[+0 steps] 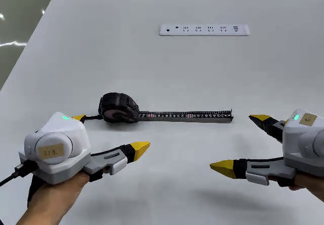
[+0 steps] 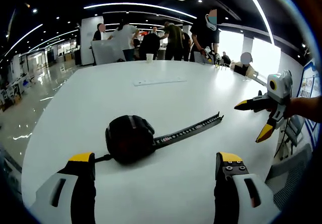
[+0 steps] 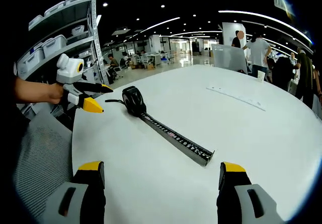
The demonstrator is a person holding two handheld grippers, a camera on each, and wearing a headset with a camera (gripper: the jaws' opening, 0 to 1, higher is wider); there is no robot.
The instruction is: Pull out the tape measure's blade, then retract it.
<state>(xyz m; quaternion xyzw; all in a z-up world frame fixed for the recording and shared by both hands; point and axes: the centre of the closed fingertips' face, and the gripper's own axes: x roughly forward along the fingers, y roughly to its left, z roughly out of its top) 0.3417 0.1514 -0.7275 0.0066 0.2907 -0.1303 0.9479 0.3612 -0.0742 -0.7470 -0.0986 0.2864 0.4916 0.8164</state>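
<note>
The tape (image 1: 118, 107) lies on the table (image 1: 152, 68), blade (image 1: 185, 116) drawn out. Our left gripper (image 1: 110, 132) and right gripper (image 1: 238, 142) gape empty. Retracting comes next, we judge: steady the tape, release the blade.

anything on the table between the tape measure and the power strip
Nothing. In the head view the stretch of white table between the tape measure and the power strip is bare.

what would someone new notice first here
The black tape measure lies on the white table with its blade pulled out to the right. An open left gripper and open right gripper flank it, touching nothing. A white power strip lies farther back.
</note>
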